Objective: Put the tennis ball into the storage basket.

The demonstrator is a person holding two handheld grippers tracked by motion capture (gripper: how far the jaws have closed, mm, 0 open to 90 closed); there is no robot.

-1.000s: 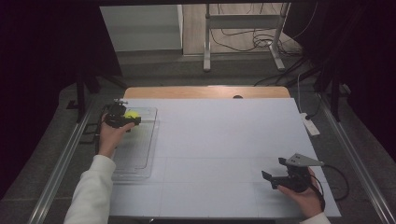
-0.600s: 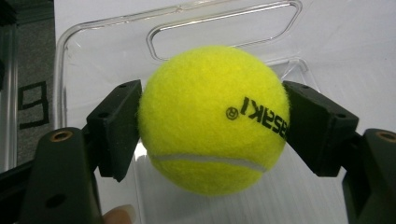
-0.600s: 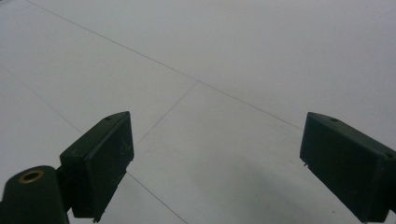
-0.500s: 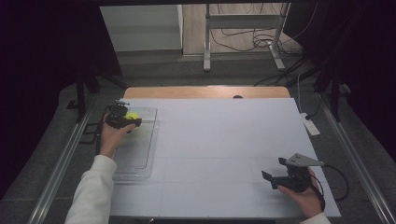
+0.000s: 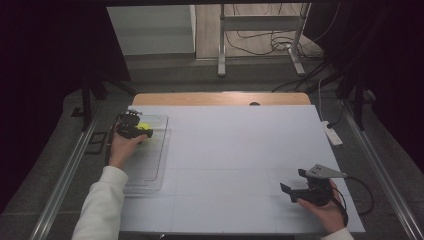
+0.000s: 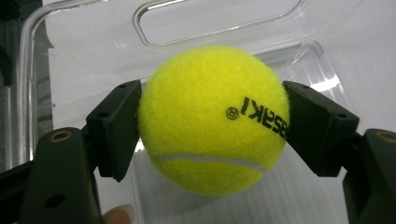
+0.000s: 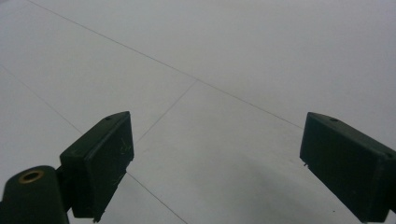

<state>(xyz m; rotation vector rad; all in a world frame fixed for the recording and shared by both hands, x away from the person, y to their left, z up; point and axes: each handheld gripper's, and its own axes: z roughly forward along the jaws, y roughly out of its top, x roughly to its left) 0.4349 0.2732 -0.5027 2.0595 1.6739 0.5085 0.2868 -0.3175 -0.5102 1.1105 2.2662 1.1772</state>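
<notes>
From the high view we see a white table (image 5: 235, 150) with faint grid lines, and a clear plastic tray (image 5: 150, 165) lying along its left side. Our left gripper (image 5: 140, 131) sits over the far end of that tray, held in a hand that comes out of a white sleeve (image 5: 100, 205). Its jaws are pinching a yellow tennis ball (image 5: 144, 127), which shows as a small bright spot at the gripper's tip. In the left gripper view the tennis ball (image 6: 212, 119) is large and sharp: both black pads press against its sides, one at the left and one at the right, and the felt carries a white seam low down and black printed lettering that reads upside down. Behind and beneath the ball we see the tray's transparent wall and moulded rim (image 6: 219, 28); we cannot tell whether the ball touches the tray floor or hangs just above it. Our right gripper (image 5: 295, 182) is well apart from all this, near the table's near right corner, with its grey three-cornered plate on top and its cable trailing to the right. In the right gripper view its jaws stand spread wide, with bare white tabletop (image 7: 210, 70) between them and nothing held.
</notes>
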